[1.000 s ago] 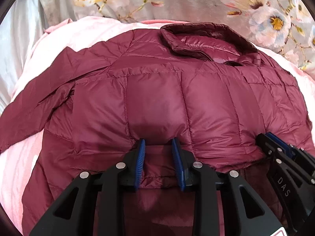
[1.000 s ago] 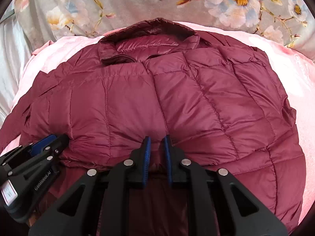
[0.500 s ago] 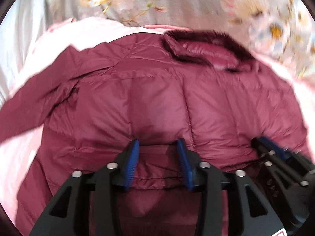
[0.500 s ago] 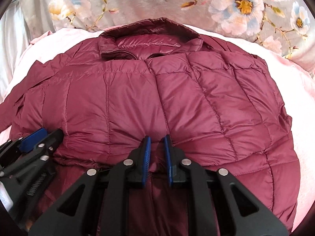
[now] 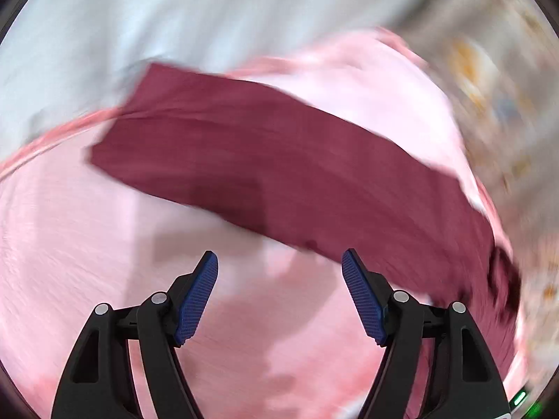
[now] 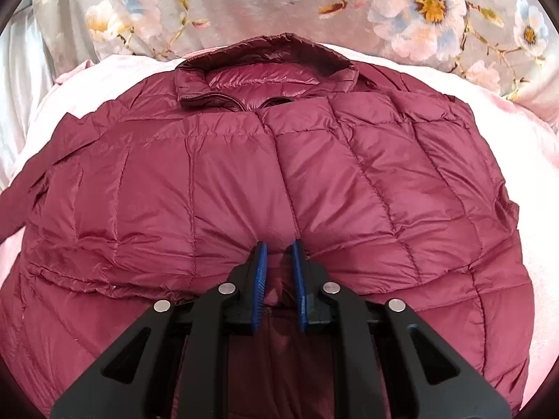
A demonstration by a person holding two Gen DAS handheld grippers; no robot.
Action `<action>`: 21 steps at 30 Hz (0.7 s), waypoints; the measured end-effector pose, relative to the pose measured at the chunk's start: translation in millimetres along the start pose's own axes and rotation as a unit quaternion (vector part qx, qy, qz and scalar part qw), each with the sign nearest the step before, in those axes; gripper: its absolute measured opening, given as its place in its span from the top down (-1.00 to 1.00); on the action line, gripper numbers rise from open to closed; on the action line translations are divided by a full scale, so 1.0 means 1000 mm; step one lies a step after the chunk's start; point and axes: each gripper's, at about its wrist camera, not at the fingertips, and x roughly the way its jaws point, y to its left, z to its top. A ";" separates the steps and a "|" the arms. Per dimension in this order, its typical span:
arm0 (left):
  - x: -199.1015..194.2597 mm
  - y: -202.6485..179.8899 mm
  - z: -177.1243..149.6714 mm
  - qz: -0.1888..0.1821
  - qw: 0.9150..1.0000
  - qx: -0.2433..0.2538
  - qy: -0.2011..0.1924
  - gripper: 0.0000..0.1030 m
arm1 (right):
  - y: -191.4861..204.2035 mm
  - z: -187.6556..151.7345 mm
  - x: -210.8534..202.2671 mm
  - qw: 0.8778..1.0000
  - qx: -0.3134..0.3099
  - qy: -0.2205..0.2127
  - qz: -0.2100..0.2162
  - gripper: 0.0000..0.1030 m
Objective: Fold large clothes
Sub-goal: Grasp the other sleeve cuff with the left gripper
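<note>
Maroon jacket (image 6: 244, 192) is lying on the pink blanket (image 6: 524, 139); we are pinching its folded edge in our right tool (image 6: 278, 248), while our left tool (image 5: 279, 262) is opening, empty.

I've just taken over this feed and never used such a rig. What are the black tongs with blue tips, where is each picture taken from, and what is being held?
No robot here: a person holds a two-finger gripper in each hand, each with a camera looking along its fingers. In the right-hand view, the right gripper is shut on the folded edge of a dark red puffer jacket, which lies on a pink blanket with flowered bedding behind. The left-hand view is blurred. The left gripper is opening with nothing between its fingers, above the blanket, facing the jacket's sleeve.
</note>
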 end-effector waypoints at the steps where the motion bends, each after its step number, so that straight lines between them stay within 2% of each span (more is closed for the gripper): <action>1: -0.001 0.021 0.010 0.006 1.000 -0.030 -0.003 -0.37 | 0.001 0.000 0.000 1.000 -0.003 0.000 -0.004 0.71; 4: -0.003 0.055 0.029 0.025 0.997 -0.069 -0.027 -0.37 | 0.003 0.000 0.000 1.000 -0.006 -0.001 -0.013 0.67; 6: 0.001 0.064 0.038 0.038 0.996 -0.075 -0.031 -0.32 | 0.003 0.000 0.000 1.000 -0.008 -0.001 -0.017 0.65; 8: 0.007 0.063 0.039 0.036 0.997 -0.066 -0.027 -0.26 | 0.005 0.000 -0.001 1.000 -0.011 -0.002 -0.025 0.62; 9: 0.009 0.061 0.040 0.041 0.997 -0.061 -0.027 0.03 | 0.006 0.000 -0.001 1.000 -0.012 -0.003 -0.028 0.61; 10: 0.011 0.057 0.041 0.047 0.997 -0.048 -0.027 0.40 | 0.006 0.000 -0.001 0.999 -0.013 -0.004 -0.031 0.56; 12: 0.013 0.042 0.041 0.040 0.999 -0.021 -0.019 0.96 | 0.005 -0.001 -0.004 0.999 -0.012 -0.009 -0.040 0.35; 13: 0.010 0.033 0.041 0.038 0.999 -0.013 -0.022 0.96 | 0.004 -0.001 -0.008 0.999 -0.007 -0.016 -0.036 0.20; 14: 0.006 0.028 0.042 0.037 0.999 -0.003 -0.030 0.97 | 0.001 -0.002 -0.013 0.999 -0.002 -0.022 -0.027 0.15; 18: -0.033 -0.039 0.033 0.014 0.994 0.082 -0.070 0.99 | -0.008 -0.013 -0.043 0.999 0.014 -0.034 0.011 0.14; 21: -0.071 -0.107 0.014 -0.033 0.983 0.153 -0.091 0.99 | -0.014 -0.025 -0.065 0.999 0.013 -0.039 0.024 0.13</action>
